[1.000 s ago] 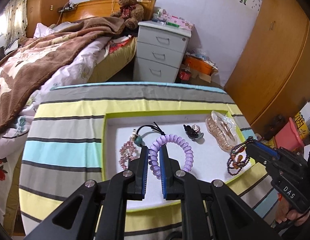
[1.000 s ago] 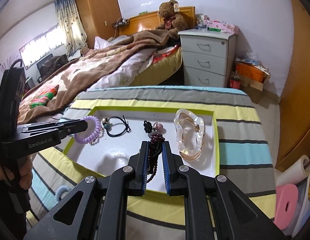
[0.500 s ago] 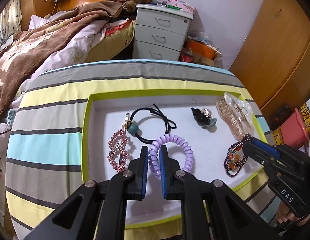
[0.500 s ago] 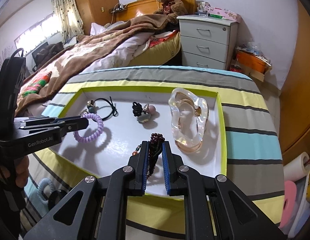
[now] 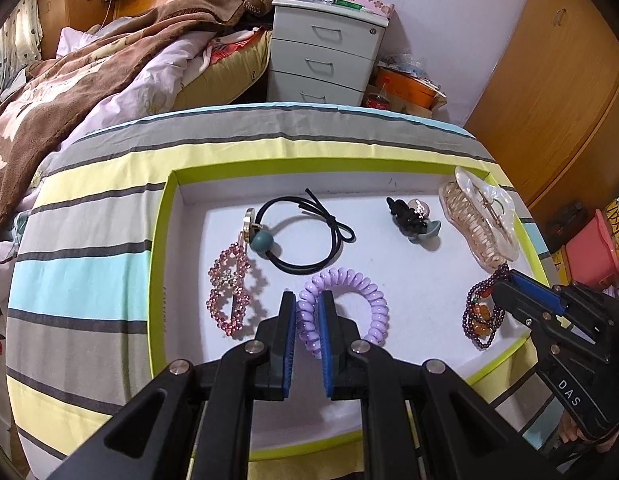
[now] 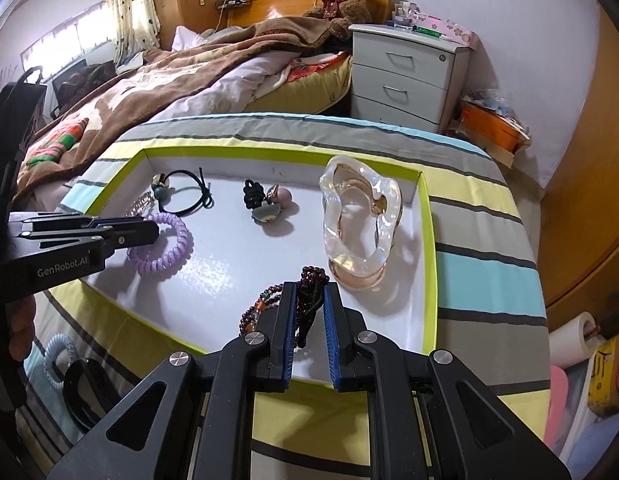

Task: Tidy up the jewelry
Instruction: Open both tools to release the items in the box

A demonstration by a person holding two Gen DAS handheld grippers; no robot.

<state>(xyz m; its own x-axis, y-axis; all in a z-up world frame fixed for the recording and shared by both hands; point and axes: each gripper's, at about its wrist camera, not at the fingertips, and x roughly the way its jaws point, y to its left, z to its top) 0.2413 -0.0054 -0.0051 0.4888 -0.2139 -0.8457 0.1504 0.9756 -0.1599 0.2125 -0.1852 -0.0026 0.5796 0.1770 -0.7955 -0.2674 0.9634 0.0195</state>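
Observation:
A white tray with a lime rim [image 5: 161,240] [image 6: 427,240] lies on a striped table. My left gripper [image 5: 307,300] is shut on a purple coil hair tie [image 5: 373,304] [image 6: 169,252], low over the tray's front left. My right gripper [image 6: 310,290] is shut on a dark red bead bracelet [image 6: 313,280] [image 5: 479,320] at the tray's front right, its loops resting on the tray floor. In the tray lie a pink crystal clip [image 5: 231,292], a black hair tie with a teal bead [image 5: 301,236], a black bow clip [image 5: 411,218] and a clear claw clip [image 5: 481,220] [image 6: 361,228].
A pale blue coil hair tie [image 6: 57,354] and a black ring [image 6: 79,392] lie on the cloth left of the tray. A bed [image 6: 169,92], a white drawer unit [image 5: 329,56] and a wooden wardrobe [image 5: 557,80] stand behind the table.
Both grippers have lowered toward the tray with their items. The purple coil and the bead bracelet now sit lower, the bracelet touching the tray floor.

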